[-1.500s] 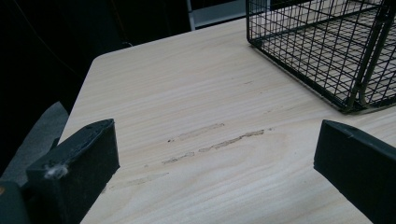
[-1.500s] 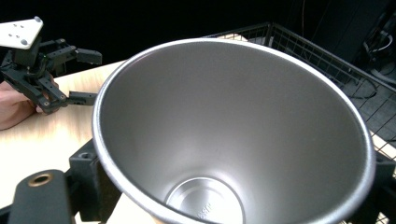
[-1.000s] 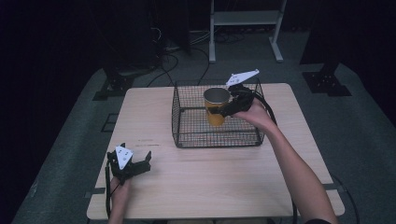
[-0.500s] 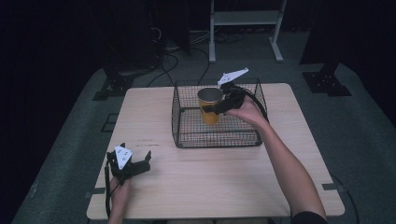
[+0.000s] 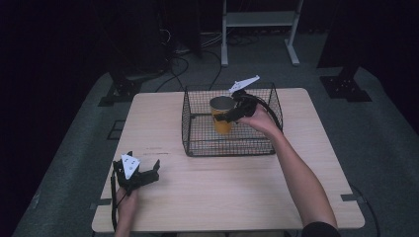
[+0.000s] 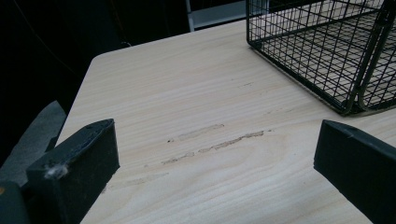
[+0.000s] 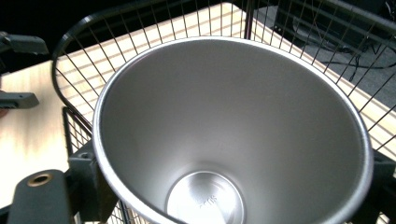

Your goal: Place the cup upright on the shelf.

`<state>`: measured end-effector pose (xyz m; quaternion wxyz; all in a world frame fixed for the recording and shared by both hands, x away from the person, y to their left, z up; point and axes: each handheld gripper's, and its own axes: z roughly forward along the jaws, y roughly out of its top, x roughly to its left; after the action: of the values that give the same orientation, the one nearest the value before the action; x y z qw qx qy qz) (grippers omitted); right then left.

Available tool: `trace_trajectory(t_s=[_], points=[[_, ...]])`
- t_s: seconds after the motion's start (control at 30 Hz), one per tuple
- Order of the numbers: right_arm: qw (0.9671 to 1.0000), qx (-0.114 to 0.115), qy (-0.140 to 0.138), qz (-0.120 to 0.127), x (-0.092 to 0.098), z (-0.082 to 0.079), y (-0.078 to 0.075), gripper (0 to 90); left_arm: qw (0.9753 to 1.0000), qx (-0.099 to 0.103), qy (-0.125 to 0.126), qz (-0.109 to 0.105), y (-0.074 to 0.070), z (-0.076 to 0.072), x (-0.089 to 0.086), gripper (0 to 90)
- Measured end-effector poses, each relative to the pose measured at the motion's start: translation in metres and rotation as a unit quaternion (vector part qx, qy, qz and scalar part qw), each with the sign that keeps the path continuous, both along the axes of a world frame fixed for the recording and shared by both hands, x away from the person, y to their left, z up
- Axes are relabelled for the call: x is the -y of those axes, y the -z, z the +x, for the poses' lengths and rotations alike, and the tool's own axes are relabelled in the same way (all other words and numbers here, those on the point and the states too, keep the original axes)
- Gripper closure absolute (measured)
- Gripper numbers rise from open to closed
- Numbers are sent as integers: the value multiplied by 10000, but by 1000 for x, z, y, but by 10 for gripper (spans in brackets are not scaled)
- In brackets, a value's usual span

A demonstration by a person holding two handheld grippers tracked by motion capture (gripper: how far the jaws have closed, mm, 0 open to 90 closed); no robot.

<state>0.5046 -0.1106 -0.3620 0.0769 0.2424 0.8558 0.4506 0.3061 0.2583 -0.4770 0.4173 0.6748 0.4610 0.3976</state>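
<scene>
My right gripper (image 5: 231, 113) is shut on an orange cup (image 5: 222, 118) with a bare metal inside, holding it within the black wire basket (image 5: 230, 152). In the right gripper view the empty cup (image 7: 233, 130) sits between my jaws, with the basket wires (image 7: 79, 60) behind it. I cannot tell whether the cup touches the basket floor. My left gripper (image 5: 144, 166) rests open on the table at the front left. Its fingers (image 6: 79, 163) stand wide apart over bare wood, with the basket corner (image 6: 345, 56) ahead.
The wooden table (image 5: 222, 197) has free room in front of and to the left of the basket. Scuff marks (image 6: 215, 140) lie between my left jaws. A white rack (image 5: 257, 19) and cables stand on the dark floor beyond the table.
My right gripper has carried the cup a little to the left inside the basket and then slightly down. The left gripper has not moved.
</scene>
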Motion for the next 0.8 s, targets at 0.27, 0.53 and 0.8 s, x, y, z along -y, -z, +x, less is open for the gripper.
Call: trace_trajectory(t_s=[0.27,0.53,0.8], points=[[9999,-119,5,-100,-3,5,14,123,10000,2,2,-1,0,0,0,0],[9996,-193,115,-157,1,10,21,122,10000,5,2,-8,0,0,0,0],[9990,-231,233,-293,6,17,29,121,10000,3,7,-1,0,0,0,0]])
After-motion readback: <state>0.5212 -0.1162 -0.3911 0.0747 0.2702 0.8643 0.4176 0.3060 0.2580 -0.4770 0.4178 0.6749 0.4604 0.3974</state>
